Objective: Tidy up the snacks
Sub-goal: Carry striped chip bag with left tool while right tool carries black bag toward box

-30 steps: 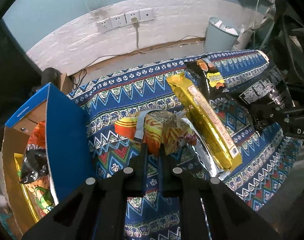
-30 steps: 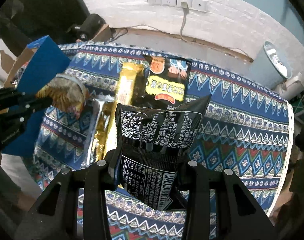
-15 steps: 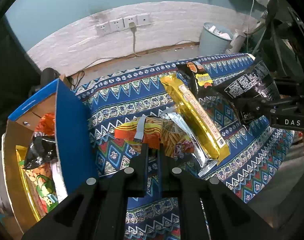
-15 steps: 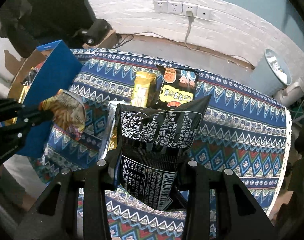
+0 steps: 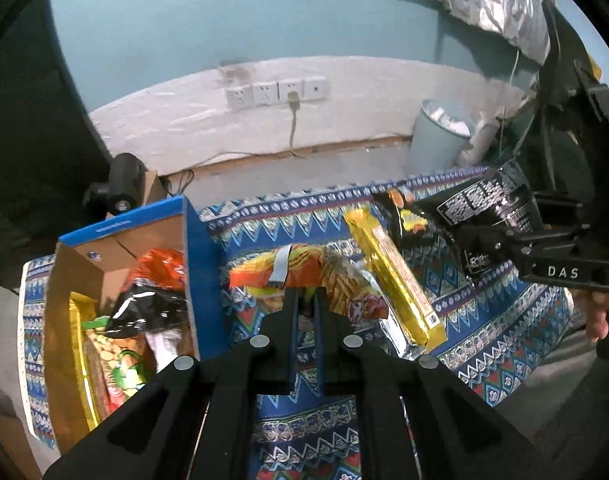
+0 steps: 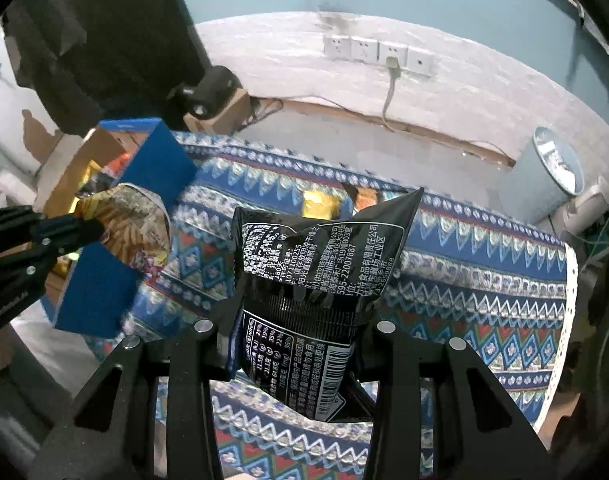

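My left gripper [image 5: 306,300] is shut on an orange-yellow snack bag [image 5: 304,274] and holds it above the patterned tablecloth, just right of the blue cardboard box [image 5: 202,264]. The box holds several snack packs. My right gripper [image 6: 294,312] is shut on a black snack bag [image 6: 320,264], held upright above the table; it also shows in the left wrist view [image 5: 484,216]. A gold pack [image 5: 392,276] and a black-orange bag [image 5: 404,216] lie on the cloth. From the right wrist view the left gripper [image 6: 88,228] holds its bag [image 6: 132,224] by the box [image 6: 156,168].
The table with its blue patterned cloth [image 6: 484,280] ends at the right and front edges. A grey bin [image 5: 436,140] stands on the floor behind. A wall with sockets [image 5: 276,92] is at the back. A black object [image 5: 120,184] sits behind the box.
My left gripper has lifted the orange-yellow bag and carried it left towards the blue box. My right gripper has risen with the black bag still in it.
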Motion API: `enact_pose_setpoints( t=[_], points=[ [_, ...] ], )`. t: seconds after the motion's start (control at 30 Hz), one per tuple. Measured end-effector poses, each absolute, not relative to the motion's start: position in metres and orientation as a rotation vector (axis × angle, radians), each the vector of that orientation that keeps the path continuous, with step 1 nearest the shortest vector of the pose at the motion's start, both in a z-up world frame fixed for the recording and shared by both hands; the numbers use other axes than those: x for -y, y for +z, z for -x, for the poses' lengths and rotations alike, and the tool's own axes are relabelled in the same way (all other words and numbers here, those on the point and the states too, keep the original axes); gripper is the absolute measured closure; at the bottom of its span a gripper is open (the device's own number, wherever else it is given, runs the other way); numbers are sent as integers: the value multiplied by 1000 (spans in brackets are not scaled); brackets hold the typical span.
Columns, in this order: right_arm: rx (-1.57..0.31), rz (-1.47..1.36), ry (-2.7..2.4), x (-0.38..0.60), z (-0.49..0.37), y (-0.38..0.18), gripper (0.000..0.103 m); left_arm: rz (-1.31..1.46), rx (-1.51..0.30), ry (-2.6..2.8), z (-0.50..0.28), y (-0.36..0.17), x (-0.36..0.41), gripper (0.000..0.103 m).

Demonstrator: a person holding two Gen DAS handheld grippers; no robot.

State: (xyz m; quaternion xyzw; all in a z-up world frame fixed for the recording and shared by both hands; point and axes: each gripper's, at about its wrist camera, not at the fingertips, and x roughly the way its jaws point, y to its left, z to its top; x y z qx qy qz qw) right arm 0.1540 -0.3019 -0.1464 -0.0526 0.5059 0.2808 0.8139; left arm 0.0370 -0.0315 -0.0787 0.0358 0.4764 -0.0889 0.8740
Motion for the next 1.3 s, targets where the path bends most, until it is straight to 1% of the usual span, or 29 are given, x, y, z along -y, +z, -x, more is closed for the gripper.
enact_pose_setpoints(
  t=[0.23,0.43,0.5,0.53,0.57,0.6,0.63,0.67,0.7,0.73,0.77,0.8,0.83,0.87,0.9,1.07,1.3],
  points=[
    [-1036,124,654,273,-147,-123,64,-10,-960,-161,-29,-63,4,99],
    [-1040,147,681,249,-144,-123,64,46,-1032,-181,-28,-88,-5,98],
    [-1048,149,678,246,-145,-125,64,75,-1072,-171,-30,-99,-7,93],
    [-1049,149,676,246,-145,-126,64,89,-1083,-169,-31,-102,-7,87],
    [-1052,149,674,246,-146,-127,64,104,-1093,-169,-33,-105,-7,77],
    [-1053,146,670,247,-147,-127,64,116,-1099,-164,-34,-108,-7,70],
    [-1054,144,666,248,-147,-127,64,127,-1100,-154,-36,-110,-7,54],
    [-1054,143,664,248,-147,-127,64,148,-1093,-140,-39,-111,-6,45],
    [-1055,139,660,250,-148,-128,64,161,-1086,-133,-40,-112,-5,41],
    [-1056,137,655,251,-149,-129,64,167,-1084,-124,-43,-113,-3,33],
    [-1058,133,649,254,-150,-130,64,172,-1084,-110,-46,-115,1,30],
    [-1060,130,644,256,-151,-131,64,177,-1085,-105,-49,-117,3,29],
    [-1063,125,639,260,-152,-132,64,183,-1090,-100,-52,-120,7,27],
    [-1065,121,634,263,-153,-133,64,188,-1097,-94,-55,-124,10,22],
    [-1067,116,628,267,-154,-134,64,195,-1109,-86,-59,-129,13,21],
    [-1080,89,599,288,-161,-142,64,257,-1190,-73,-75,-159,29,20],
    [-1099,47,570,314,-170,-153,64,265,-1271,10,-99,-199,43,20]
  ],
)
